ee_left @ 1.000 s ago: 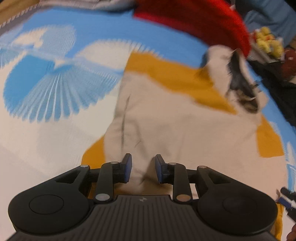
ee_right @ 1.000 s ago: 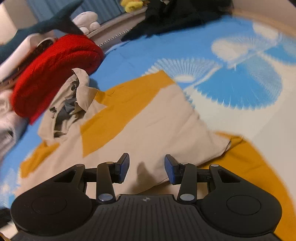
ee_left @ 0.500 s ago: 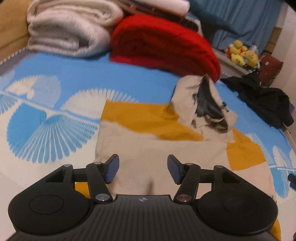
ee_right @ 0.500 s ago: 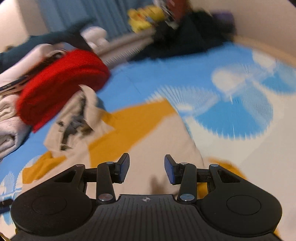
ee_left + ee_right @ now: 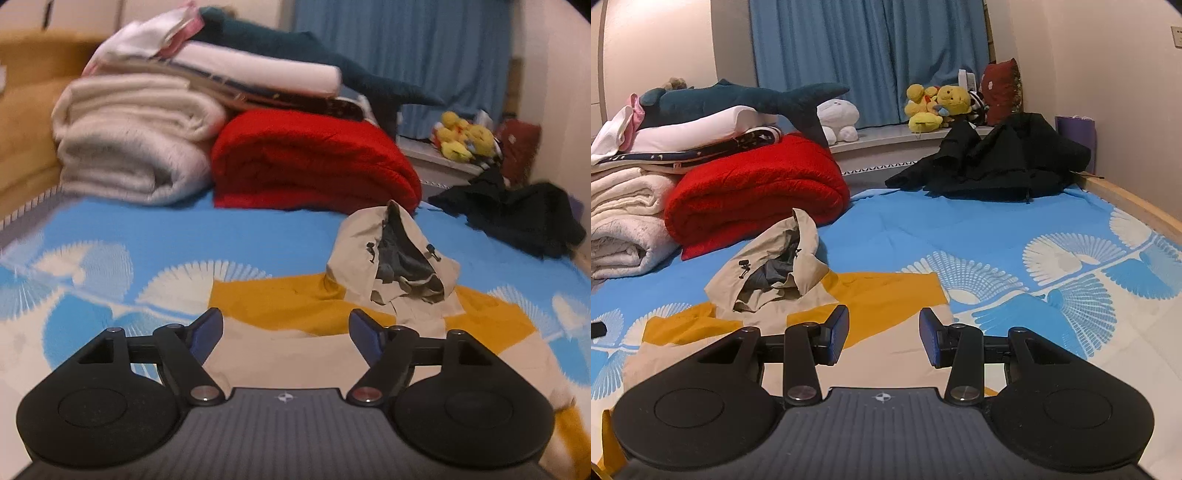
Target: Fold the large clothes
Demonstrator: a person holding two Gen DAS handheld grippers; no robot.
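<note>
A beige and mustard hooded jacket [image 5: 295,354] lies folded flat on the blue patterned bedspread [image 5: 192,236], its hood [image 5: 391,258] standing up at the far end. It also shows in the right wrist view [image 5: 886,291], hood [image 5: 775,266] to the left. My left gripper [image 5: 286,332] is open and empty, raised above the jacket's near part. My right gripper [image 5: 884,338] is open and empty, also raised above the jacket.
A red folded blanket [image 5: 314,162] and a stack of white blankets [image 5: 129,147] with a plush shark [image 5: 738,98] lie at the head of the bed. A black garment [image 5: 997,158] lies at the far right. Yellow plush toys [image 5: 938,105] sit on the window ledge.
Both grippers have lifted and tilted up from the jacket, so the views now look across the bed. The left jaws have opened wider. The jacket lies released.
</note>
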